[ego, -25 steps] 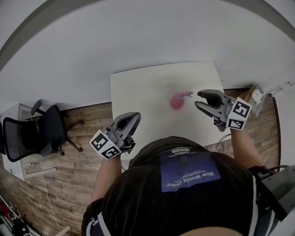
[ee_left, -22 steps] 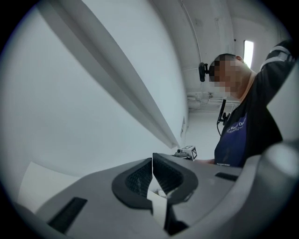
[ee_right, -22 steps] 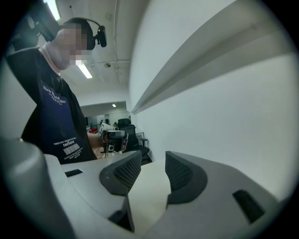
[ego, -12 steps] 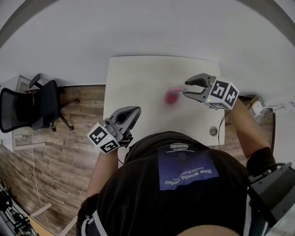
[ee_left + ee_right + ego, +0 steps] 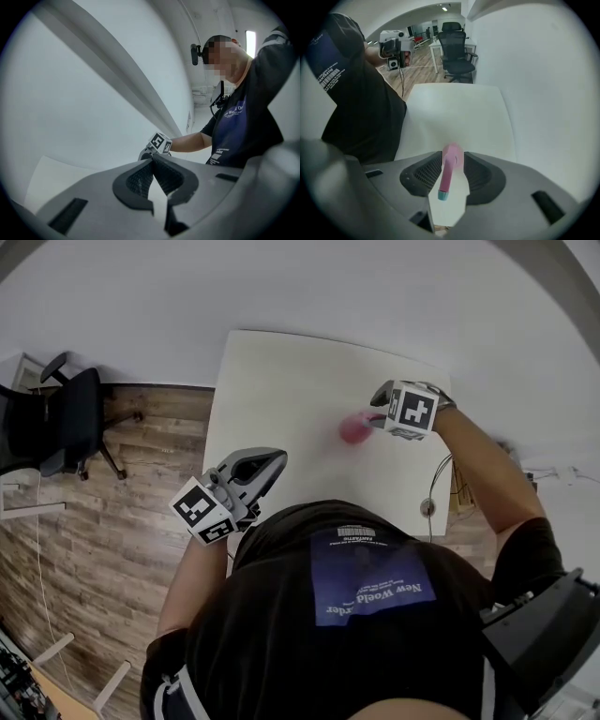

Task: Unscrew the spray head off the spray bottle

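The pink spray bottle [image 5: 353, 430] stands upright on the white tabletop [image 5: 281, 381], right of its middle and nearer the right edge than the left. The right gripper [image 5: 382, 414] hangs over it, pointing straight down. In the right gripper view its jaws stand about half open with the spray head [image 5: 446, 174] between them. The long nozzle and its teal tip [image 5: 443, 195] run along the gap. The pads appear not to press on anything, so nothing is held yet. The left gripper [image 5: 268, 463] is fully closed and empty, well away from the bottle by the tabletop's near left corner.

The main risk I see is that nothing steadies the bottle's body:
- If the right gripper closes and twists alone, the whole bottle is likely to spin with it on the smooth tabletop and the thread will not loosen.
- A small, probably light bottle could also tip if one jaw meets it off-centre on the way down.
- With the nozzle lying in the gap, the pads may close on the nozzle or trigger and not the collar, which would slip, bend the nozzle or squeeze out a spray.
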A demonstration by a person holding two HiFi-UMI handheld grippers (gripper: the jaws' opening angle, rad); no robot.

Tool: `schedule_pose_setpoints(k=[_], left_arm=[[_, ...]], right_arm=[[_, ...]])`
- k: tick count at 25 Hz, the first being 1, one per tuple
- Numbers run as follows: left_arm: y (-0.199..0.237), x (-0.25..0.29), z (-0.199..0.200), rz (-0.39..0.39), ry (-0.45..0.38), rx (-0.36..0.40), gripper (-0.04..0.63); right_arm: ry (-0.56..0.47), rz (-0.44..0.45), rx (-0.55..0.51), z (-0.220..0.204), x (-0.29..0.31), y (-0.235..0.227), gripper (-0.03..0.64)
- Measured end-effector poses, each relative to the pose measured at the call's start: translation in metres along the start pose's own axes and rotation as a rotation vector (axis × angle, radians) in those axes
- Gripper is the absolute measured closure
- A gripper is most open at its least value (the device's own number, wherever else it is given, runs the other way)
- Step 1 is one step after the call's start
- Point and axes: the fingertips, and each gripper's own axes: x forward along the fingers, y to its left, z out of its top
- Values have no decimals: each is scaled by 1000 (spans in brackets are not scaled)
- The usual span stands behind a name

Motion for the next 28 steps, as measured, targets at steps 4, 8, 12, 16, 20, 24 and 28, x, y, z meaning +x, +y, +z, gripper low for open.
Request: schedule_pose_setpoints(k=[4, 8, 12, 16, 20, 24, 28], left_arm=[[4, -9, -4, 20, -13, -19, 592], [9, -14, -5, 30, -20, -31, 592], [10, -12, -8, 29, -22, -40, 592], [12, -12, -11, 29, -19, -43, 592], [11, -11, -11, 29, -18, -46, 592], [10, -8, -12, 25, -12, -47, 592], [11, -7, -10, 26, -9, -49, 592]], right_arm=[[62, 30, -9, -8, 24, -1, 485], [122, 48, 10, -13, 35, -1, 485], [173, 63, -3, -22, 47, 4, 486], [156, 66, 10, -22, 56, 4, 486], [121, 64, 11, -16, 56, 2, 486], [98, 57, 5, -12, 56, 1, 488], [83, 44, 8, -9, 51, -4, 492]])
